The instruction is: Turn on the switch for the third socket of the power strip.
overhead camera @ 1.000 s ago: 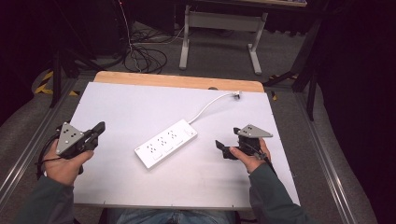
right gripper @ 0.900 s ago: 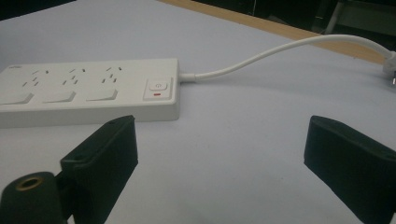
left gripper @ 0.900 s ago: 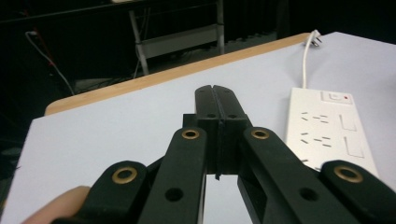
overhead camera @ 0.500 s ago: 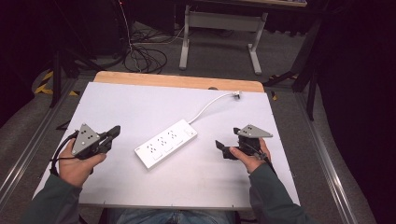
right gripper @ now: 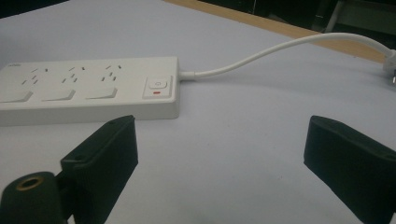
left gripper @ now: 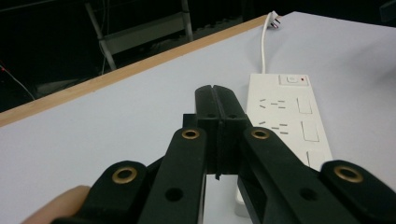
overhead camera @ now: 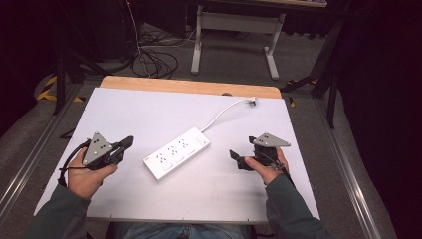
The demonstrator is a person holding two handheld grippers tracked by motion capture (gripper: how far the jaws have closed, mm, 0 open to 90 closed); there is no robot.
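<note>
left gripper (overhead camera: 128, 143) faces power strip (overhead camera: 177, 153), lying diagonally, cord far-right.

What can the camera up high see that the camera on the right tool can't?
The high view alone shows the person's hands, the left tool with its jaws shut, the whole white table and the floor with cables behind it. The right gripper view alone shows the right tool up close, its jaws wide apart, and the strip's red-marked switch. Both show the white power strip, its cord and its plug.
</note>
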